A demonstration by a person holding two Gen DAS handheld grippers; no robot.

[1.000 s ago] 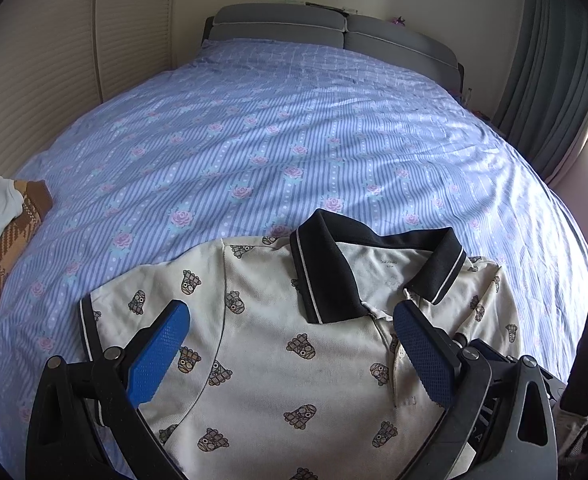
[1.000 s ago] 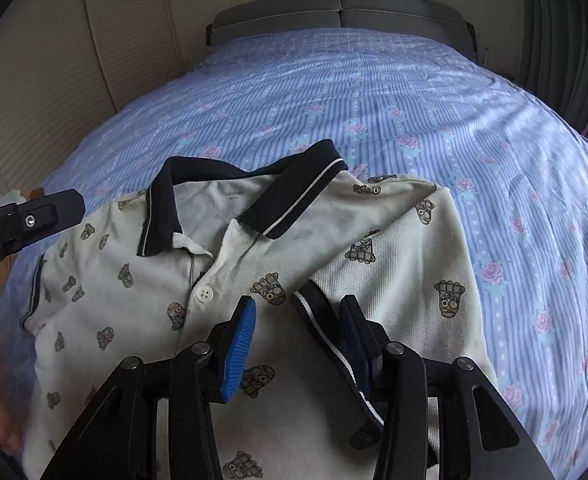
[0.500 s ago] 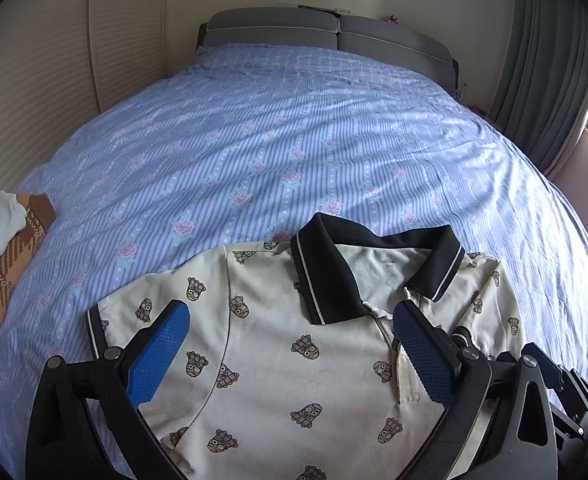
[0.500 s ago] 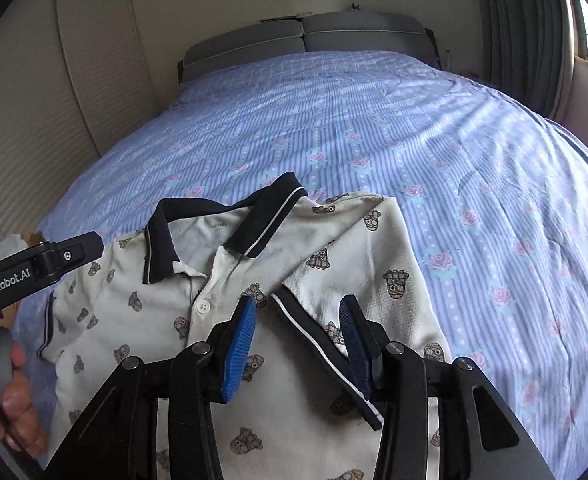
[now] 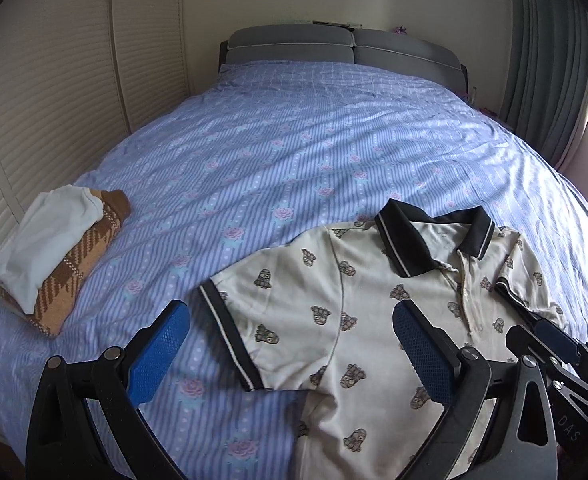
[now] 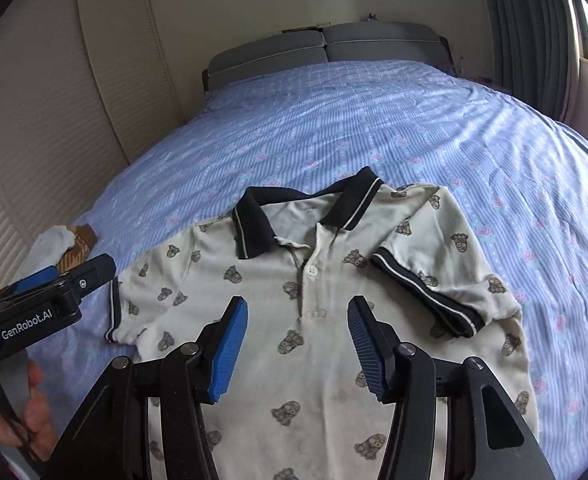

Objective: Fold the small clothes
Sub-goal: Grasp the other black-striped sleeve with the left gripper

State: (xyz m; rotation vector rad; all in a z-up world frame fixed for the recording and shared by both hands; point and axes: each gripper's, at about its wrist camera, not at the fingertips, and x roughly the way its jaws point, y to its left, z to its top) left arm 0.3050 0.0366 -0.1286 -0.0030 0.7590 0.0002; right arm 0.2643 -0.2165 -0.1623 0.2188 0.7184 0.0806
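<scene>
While the polo (image 6: 294, 320) lies face up on the bed (image 5: 294, 160), collar toward the headboard (image 5: 346, 46), its right sleeve (image 6: 434, 280) is folded in over the chest and the left sleeve (image 5: 254, 312) lies spread flat. Left gripper (image 5: 294, 356): fingers wide apart, nothing between them, above the left sleeve's cuff. Right gripper (image 6: 298, 348): fingers apart and opening, empty, above the button placket. Folded stack (image 5: 54, 252), white on brown plaid, at the bed's left edge, well apart from the polo.
</scene>
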